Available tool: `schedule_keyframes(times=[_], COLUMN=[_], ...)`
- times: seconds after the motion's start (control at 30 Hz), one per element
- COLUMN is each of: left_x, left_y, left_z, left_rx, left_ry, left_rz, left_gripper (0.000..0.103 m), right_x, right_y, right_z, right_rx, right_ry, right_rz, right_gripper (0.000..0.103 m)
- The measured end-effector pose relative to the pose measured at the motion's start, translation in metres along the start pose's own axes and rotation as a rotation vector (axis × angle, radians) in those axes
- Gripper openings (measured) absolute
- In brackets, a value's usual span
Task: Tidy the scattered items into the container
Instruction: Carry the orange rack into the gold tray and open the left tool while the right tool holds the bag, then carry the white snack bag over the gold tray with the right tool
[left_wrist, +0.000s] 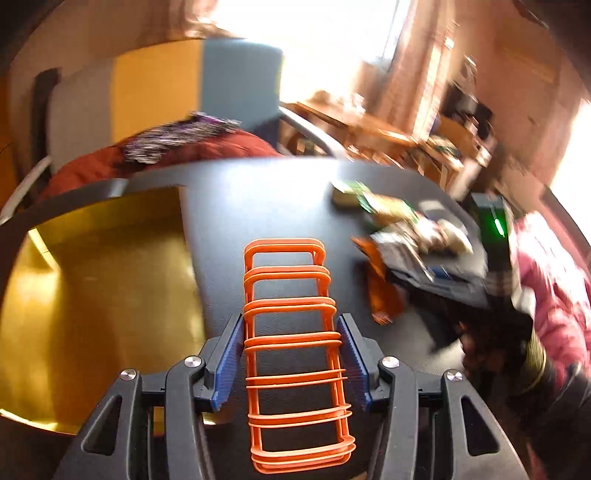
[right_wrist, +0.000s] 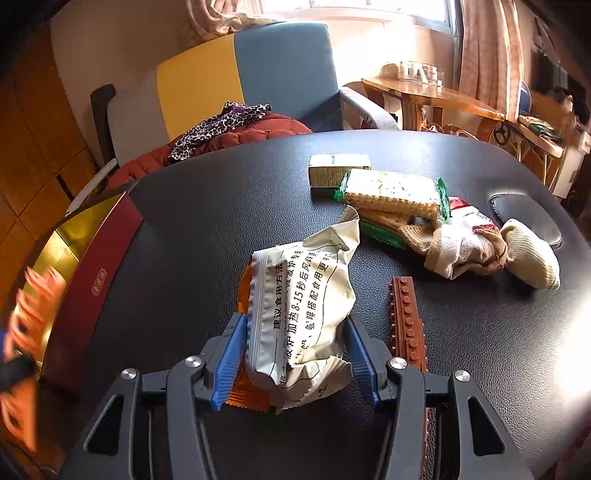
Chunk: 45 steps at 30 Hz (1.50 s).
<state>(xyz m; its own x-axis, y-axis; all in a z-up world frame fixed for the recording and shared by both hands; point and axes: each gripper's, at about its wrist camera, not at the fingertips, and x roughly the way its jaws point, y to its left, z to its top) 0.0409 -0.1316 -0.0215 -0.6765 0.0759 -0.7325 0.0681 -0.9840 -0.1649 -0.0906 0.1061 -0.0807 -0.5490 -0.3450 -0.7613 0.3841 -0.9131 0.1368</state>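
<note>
The left tool (left_wrist: 291, 363) holds an orange rack (left_wrist: 295, 354) lifted over the bench (left_wrist: 258, 206), just beside the gold-lined container (left_wrist: 103, 266) at the bench's left edge. The right tool (right_wrist: 295, 362) is closed on a cream snack packet (right_wrist: 303, 314). Carry the rack clear over the container's rim before releasing it. A brown brick strip (right_wrist: 408, 325) and socks (right_wrist: 480, 251) crowd the right side; the bench's middle gives open room.
</note>
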Motion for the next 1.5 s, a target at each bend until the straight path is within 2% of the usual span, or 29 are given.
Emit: schedule_keyframes(times=[0.17, 0.37, 0.5, 0.63, 0.9, 1.03, 1.3, 1.5], left_x=[0.001, 0.020, 0.031, 0.035, 0.046, 0.047, 0.014, -0.009], left_y=[0.069, 0.132, 0.156, 0.165, 0.175, 0.178, 0.175, 0.143], left_z=[0.012, 0.008, -0.002, -0.013, -0.024, -0.022, -0.021, -0.034], left_rx=[-0.100, -0.191, -0.238, -0.258, -0.301, -0.330, -0.378, -0.370], left_ry=[0.001, 0.061, 0.112, 0.132, 0.156, 0.167, 0.078, 0.030], left_rz=[0.153, 0.297, 0.347, 0.375, 0.383, 0.357, 0.310, 0.221], left_gripper=[0.051, 0.051, 0.051, 0.051, 0.052, 0.052, 0.056, 0.057], right_x=[0.002, 0.004, 0.004, 0.005, 0.006, 0.006, 0.013, 0.026], right_y=[0.007, 0.013, 0.016, 0.018, 0.023, 0.023, 0.021, 0.014], right_z=[0.002, 0.005, 0.006, 0.007, 0.009, 0.009, 0.008, 0.000], right_rx=[-0.024, -0.050, -0.065, -0.074, -0.084, -0.078, -0.043, 0.028], right_ry=[0.004, 0.010, 0.013, 0.015, 0.019, 0.021, 0.052, 0.071], right_rz=[-0.022, -0.039, -0.050, -0.057, -0.068, -0.068, -0.045, 0.007], right_gripper=[0.055, 0.055, 0.055, 0.055, 0.055, 0.055, 0.064, 0.066])
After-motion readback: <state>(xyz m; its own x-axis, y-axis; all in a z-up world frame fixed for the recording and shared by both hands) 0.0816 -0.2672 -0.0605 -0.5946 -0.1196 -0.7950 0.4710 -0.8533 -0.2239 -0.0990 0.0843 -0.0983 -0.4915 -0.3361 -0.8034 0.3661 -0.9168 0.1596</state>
